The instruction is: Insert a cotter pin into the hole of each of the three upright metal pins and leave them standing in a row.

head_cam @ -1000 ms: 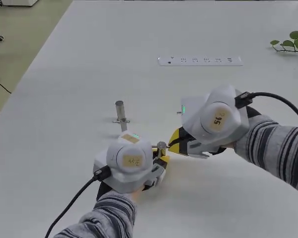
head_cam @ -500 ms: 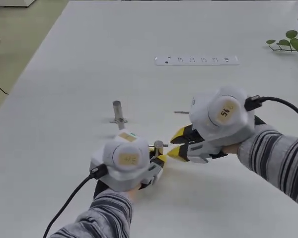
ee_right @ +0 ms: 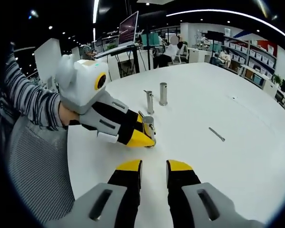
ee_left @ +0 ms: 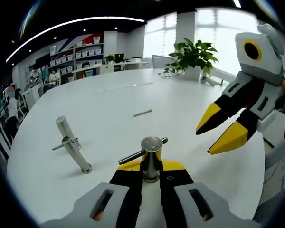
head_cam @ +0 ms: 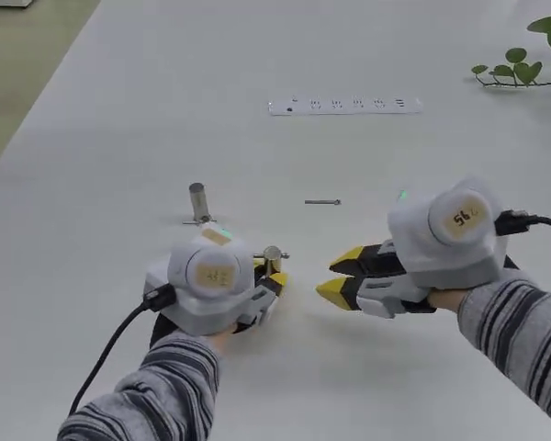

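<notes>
My left gripper [head_cam: 272,278] [ee_left: 151,167] is shut on an upright metal pin [head_cam: 273,255] [ee_left: 151,156], and a cotter pin [ee_left: 141,152] sticks through that pin's hole. My right gripper [head_cam: 329,279] [ee_right: 153,172] is open and holds nothing, a short way right of the held pin [ee_right: 148,126]. A second metal pin [head_cam: 198,199] [ee_left: 73,150] stands to the left with a cotter pin across it. In the right gripper view, two metal pins [ee_right: 150,101] [ee_right: 163,93] stand beyond the left gripper [ee_right: 143,137]. A loose cotter pin [head_cam: 322,202] [ee_left: 142,113] [ee_right: 216,134] lies on the table.
A white power strip [head_cam: 344,106] lies further back on the white table [head_cam: 147,110]. A leafy plant [head_cam: 523,66] reaches in at the back right. Cables trail from both grippers toward me.
My right gripper has drawn back to the right, away from the held pin, with its jaws apart. The left gripper keeps its hold on the pin. The camera has shifted.
</notes>
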Motion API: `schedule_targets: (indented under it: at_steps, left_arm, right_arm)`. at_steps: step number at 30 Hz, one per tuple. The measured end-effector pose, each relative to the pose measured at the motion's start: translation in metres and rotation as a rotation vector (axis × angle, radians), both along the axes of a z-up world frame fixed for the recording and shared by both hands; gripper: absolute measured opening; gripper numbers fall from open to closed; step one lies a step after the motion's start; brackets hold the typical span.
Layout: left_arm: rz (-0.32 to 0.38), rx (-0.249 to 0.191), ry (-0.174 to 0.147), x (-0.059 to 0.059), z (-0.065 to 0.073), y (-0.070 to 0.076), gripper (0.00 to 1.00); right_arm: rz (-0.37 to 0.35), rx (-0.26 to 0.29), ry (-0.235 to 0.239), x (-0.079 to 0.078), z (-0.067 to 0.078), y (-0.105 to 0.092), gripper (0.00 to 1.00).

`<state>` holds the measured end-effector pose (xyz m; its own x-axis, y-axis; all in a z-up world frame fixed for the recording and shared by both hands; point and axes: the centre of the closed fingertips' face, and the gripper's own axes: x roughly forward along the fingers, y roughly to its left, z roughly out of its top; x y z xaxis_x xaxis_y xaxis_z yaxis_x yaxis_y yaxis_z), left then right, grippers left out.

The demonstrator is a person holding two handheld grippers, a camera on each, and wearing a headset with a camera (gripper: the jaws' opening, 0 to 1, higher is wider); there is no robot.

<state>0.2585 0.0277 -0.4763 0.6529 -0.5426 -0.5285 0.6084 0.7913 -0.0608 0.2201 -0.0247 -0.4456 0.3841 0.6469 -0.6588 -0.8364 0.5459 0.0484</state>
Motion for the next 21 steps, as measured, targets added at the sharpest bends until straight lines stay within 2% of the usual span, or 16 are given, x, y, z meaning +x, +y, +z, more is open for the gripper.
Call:
schedule_targets:
  at_steps: [5, 11, 17, 19, 21]
  left_arm:
    - [0.003, 0.004, -0.009, 0.011, 0.002, 0.002, 0.09]
    - [0.012, 0.005, -0.019, 0.025, 0.005, 0.002, 0.09]
    - [0.031, 0.001, -0.02, 0.038, 0.005, 0.002, 0.09]
    - [0.055, -0.015, -0.01, 0.043, 0.004, 0.003, 0.09]
    - [0.053, -0.014, -0.012, 0.045, 0.004, 0.003, 0.09]
  right_arm:
    - [-0.054, 0.044, -0.004, 0.005, 0.006, -0.005, 0.2]
    - [-0.099, 0.069, -0.007, 0.006, 0.009, -0.008, 0.22]
    - [-0.117, 0.078, 0.012, 0.004, 0.005, -0.011, 0.24]
    - [-0.124, 0.08, 0.012, 0.005, 0.004, -0.013, 0.24]
    - [-0.131, 0.082, 0.019, 0.006, 0.002, -0.014, 0.24]
